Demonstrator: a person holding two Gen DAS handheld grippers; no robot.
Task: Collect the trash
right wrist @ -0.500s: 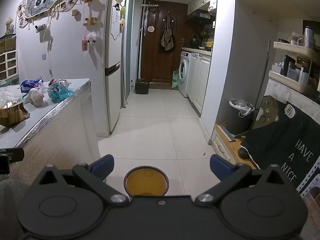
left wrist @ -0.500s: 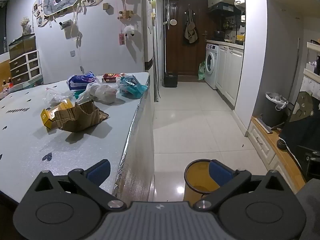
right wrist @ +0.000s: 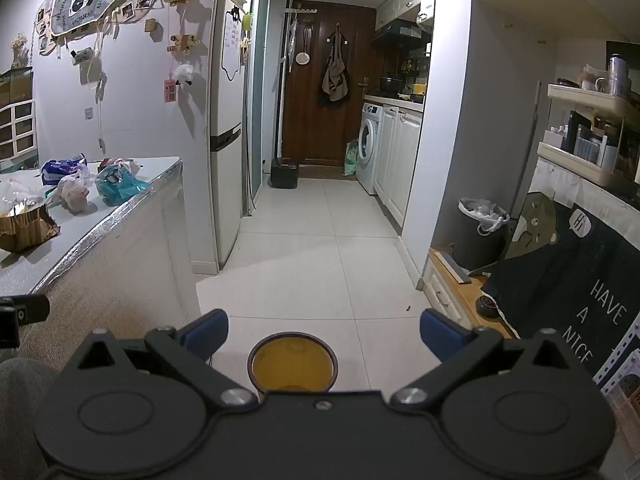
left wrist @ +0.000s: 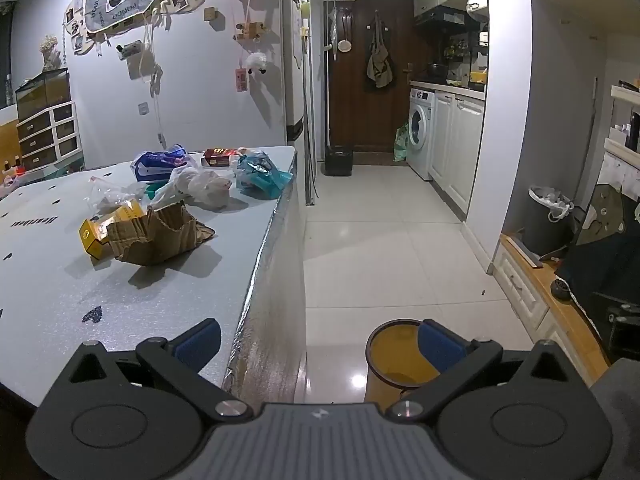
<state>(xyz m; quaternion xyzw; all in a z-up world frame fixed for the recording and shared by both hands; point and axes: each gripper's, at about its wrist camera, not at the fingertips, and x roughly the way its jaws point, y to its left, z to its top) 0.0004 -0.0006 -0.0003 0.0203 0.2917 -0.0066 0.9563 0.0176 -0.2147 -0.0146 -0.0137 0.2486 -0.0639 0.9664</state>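
Bin (right wrist: 291,364) on floor holds nothing visible; trash (left wrist: 160,232) litters counter (left wrist: 52,280).

The right gripper (right wrist: 323,330) hung wide open over the tiled floor (right wrist: 320,248), its 2 blue fingertips (right wrist: 208,330) spread above a yellow bin (right wrist: 291,364). Trash lay near the table's (right wrist: 100,224) far right corner: a torn cardboard box (right wrist: 24,228), a teal bag (right wrist: 118,184).

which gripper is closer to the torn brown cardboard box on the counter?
Left. The left gripper hangs open over the counter's near edge, facing the torn brown cardboard box. The right gripper is over the floor.
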